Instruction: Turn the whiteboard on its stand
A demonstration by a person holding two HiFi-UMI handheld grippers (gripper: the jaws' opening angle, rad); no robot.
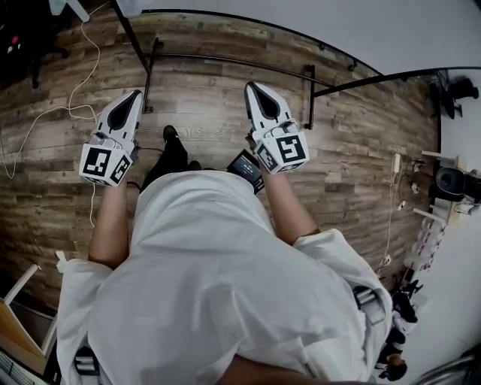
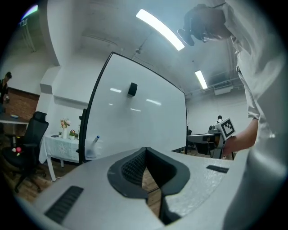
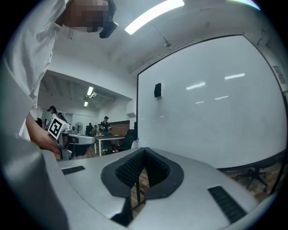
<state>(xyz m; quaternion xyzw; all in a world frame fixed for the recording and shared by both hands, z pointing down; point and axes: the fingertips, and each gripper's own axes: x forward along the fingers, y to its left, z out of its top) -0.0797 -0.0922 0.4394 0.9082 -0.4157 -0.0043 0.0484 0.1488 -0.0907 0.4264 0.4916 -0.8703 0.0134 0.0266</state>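
The whiteboard (image 2: 135,121) stands upright on its black stand just ahead of me, its white face filling both gripper views (image 3: 211,121). A small black block (image 2: 132,89) sticks to the face (image 3: 157,90). From the head view I see its black top frame (image 1: 248,22) and the stand's feet (image 1: 308,94) on the wooden floor. My left gripper (image 1: 134,96) and right gripper (image 1: 252,87) point level at the board, short of it, touching nothing. Both are shut and empty, as the left gripper view (image 2: 146,155) and the right gripper view (image 3: 143,155) show.
A white cable (image 1: 83,68) trails over the floor at the left. A spray bottle (image 2: 96,141) sits by the board's left edge, with a clothed table (image 2: 58,146) and a black office chair (image 2: 29,139) beyond. People sit at desks (image 3: 104,126) in the background.
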